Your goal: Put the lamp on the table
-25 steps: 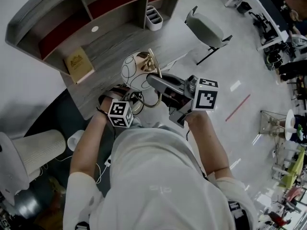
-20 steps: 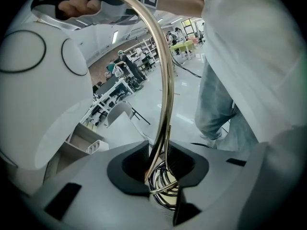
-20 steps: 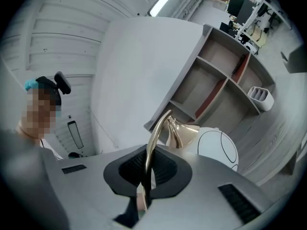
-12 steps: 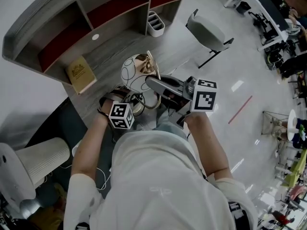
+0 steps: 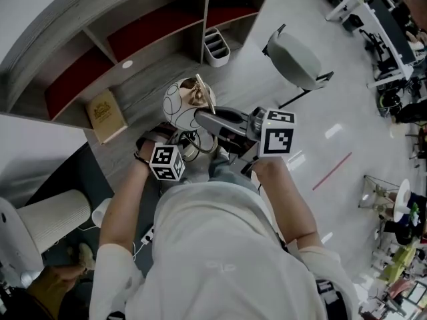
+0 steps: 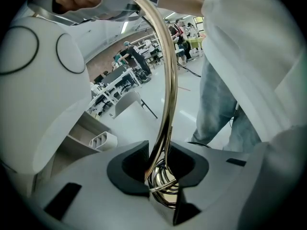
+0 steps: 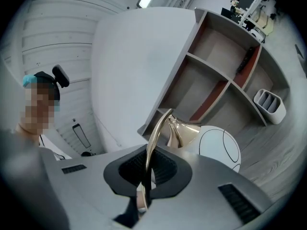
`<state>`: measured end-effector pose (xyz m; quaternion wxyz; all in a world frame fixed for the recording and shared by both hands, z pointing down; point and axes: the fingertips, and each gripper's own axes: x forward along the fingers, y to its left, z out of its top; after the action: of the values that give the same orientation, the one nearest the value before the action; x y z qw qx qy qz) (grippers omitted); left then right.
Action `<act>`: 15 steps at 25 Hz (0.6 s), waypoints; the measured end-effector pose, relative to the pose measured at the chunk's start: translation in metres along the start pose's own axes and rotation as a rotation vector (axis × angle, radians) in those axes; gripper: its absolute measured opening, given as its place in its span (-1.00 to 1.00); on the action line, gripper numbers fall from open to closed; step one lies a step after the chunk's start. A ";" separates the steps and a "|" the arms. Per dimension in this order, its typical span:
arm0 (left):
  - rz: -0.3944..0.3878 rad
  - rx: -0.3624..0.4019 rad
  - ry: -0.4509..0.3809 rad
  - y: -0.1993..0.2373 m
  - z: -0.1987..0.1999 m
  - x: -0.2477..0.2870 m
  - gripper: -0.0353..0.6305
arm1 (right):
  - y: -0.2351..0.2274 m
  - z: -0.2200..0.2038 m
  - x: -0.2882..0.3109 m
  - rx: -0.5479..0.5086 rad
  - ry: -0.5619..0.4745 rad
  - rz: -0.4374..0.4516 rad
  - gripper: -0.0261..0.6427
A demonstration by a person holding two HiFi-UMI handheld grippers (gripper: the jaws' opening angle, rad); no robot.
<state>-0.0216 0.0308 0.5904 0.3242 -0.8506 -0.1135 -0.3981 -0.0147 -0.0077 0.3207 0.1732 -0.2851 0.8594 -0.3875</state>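
Observation:
The lamp has a white globe shade (image 5: 179, 103) with thin black rings and a curved brass hoop arm (image 5: 204, 97). It hangs above the near edge of the grey wooden desk (image 5: 147, 72). My left gripper (image 5: 175, 139) is shut on the brass stem (image 6: 162, 147) low down, where a dark cord coils. My right gripper (image 5: 203, 117) is shut on the thin brass hoop (image 7: 152, 147) near the shade (image 7: 218, 147). In the left gripper view the shade (image 6: 38, 95) fills the left side.
A brown book (image 5: 105, 114) lies on the desk at the left. A white organiser (image 5: 215, 45) stands at the desk's back. Shelf cubbies (image 5: 143, 29) rise behind. A grey chair (image 5: 297, 62) stands to the right, a white bin (image 5: 50, 213) below left.
Both grippers and the lamp have shifted slightly left and towards the desk; my view has moved a little. Both grips are unchanged.

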 end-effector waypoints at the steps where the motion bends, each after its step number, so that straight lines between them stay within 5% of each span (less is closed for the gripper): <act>1: 0.002 -0.010 0.007 0.007 0.001 0.006 -0.55 | -0.006 0.006 -0.002 0.003 0.010 0.007 -0.84; 15: 0.094 -0.153 0.114 0.089 0.007 0.058 -0.55 | -0.058 0.077 -0.019 0.018 0.150 0.148 -0.84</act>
<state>0.0610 -0.0361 0.5892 0.2827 -0.8531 -0.0242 -0.4378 0.0603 -0.0704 0.3173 0.1390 -0.1896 0.8851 -0.4016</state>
